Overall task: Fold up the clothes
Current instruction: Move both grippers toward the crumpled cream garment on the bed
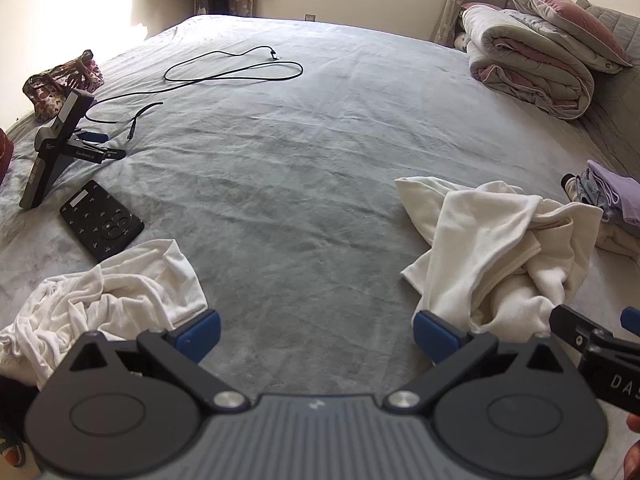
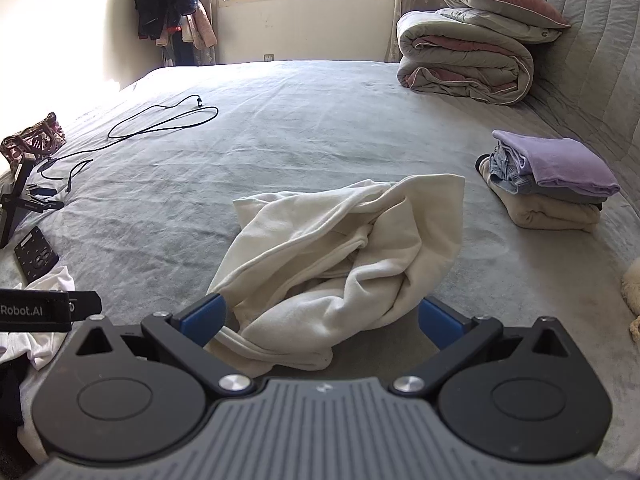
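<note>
I see a wide bed (image 2: 320, 128) in grey, finely creased plush. A crumpled cream garment (image 2: 344, 256) lies on it, soft and thick, between my right tool's (image 2: 322, 322) widespread fingers. My left tool (image 1: 316, 336) gapes wide over bare sheet, beside a thin white shirt (image 1: 108, 300).

Two garments wait unfolded on your bed.
Your cream sweatshirt (image 2: 340, 256) lies crumpled in a heap near the front edge; the thin white shirt (image 1: 100, 300) sits bunched well apart, to its left.
</note>
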`<control>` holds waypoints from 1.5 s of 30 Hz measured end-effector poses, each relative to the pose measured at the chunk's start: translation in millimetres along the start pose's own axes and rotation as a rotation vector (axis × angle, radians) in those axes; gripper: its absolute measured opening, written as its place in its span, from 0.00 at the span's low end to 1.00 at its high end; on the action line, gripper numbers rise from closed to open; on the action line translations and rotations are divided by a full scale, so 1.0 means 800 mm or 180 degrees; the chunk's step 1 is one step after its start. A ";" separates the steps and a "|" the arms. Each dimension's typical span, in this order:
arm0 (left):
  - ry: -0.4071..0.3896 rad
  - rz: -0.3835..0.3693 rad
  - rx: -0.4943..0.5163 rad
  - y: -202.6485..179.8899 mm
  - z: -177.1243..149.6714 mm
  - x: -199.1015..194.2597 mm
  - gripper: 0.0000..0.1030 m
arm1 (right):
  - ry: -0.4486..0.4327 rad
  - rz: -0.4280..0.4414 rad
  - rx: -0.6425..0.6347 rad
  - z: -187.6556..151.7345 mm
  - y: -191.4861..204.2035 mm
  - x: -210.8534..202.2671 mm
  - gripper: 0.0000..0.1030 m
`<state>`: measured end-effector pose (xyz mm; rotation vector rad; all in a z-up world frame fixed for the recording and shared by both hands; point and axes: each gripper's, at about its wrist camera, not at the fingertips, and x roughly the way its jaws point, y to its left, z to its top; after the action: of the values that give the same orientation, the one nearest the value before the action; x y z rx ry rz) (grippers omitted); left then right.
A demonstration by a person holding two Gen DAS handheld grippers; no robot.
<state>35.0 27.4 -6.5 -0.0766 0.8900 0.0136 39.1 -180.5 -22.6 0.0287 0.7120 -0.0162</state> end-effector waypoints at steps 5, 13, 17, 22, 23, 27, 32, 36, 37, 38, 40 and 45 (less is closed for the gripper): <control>0.0032 -0.0053 -0.0005 -0.007 0.002 0.011 1.00 | 0.0005 -0.0095 -0.0071 -0.002 -0.004 0.000 1.00; 0.0115 -0.0104 0.0130 -0.027 0.004 0.026 1.00 | 0.0053 -0.0217 -0.0103 -0.004 -0.015 0.013 1.00; 0.0136 -0.0097 0.0114 -0.030 0.008 0.034 1.00 | 0.0047 -0.0168 -0.0061 -0.004 -0.020 0.016 1.00; 0.0196 -0.0100 0.0097 -0.035 0.013 0.048 1.00 | 0.0012 -0.0154 -0.0022 -0.004 -0.026 0.020 1.00; 0.0205 -0.0103 0.0103 -0.037 0.013 0.050 1.00 | -0.0004 -0.0166 -0.0012 -0.003 -0.028 0.020 1.00; 0.0229 -0.0082 0.0127 -0.043 0.016 0.057 1.00 | -0.0045 -0.0145 0.0086 -0.001 -0.039 0.021 1.00; 0.0233 -0.0137 0.0052 -0.046 0.018 0.061 1.00 | -0.0063 0.0028 0.0288 -0.003 -0.056 0.021 1.00; 0.0262 -0.0168 0.0035 -0.053 0.021 0.070 1.00 | 0.0004 0.0013 0.0361 -0.003 -0.063 0.026 1.00; 0.0271 -0.0169 0.0035 -0.054 0.021 0.072 1.00 | 0.0011 0.0022 0.0380 -0.004 -0.066 0.028 1.00; 0.0277 -0.0175 0.0031 -0.056 0.022 0.074 1.00 | 0.0019 0.0042 0.0406 -0.005 -0.069 0.029 1.00; 0.0290 -0.0186 0.0022 -0.058 0.022 0.078 1.00 | 0.0043 0.0109 0.0465 -0.006 -0.075 0.032 1.00; 0.0339 -0.0208 -0.0001 -0.065 0.022 0.090 1.00 | 0.0077 0.0178 0.0481 -0.007 -0.078 0.037 1.00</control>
<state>96.3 -24.3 -48.2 -0.1075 0.9937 -0.0518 56.6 -242.8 -47.6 0.1937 0.7329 -0.0160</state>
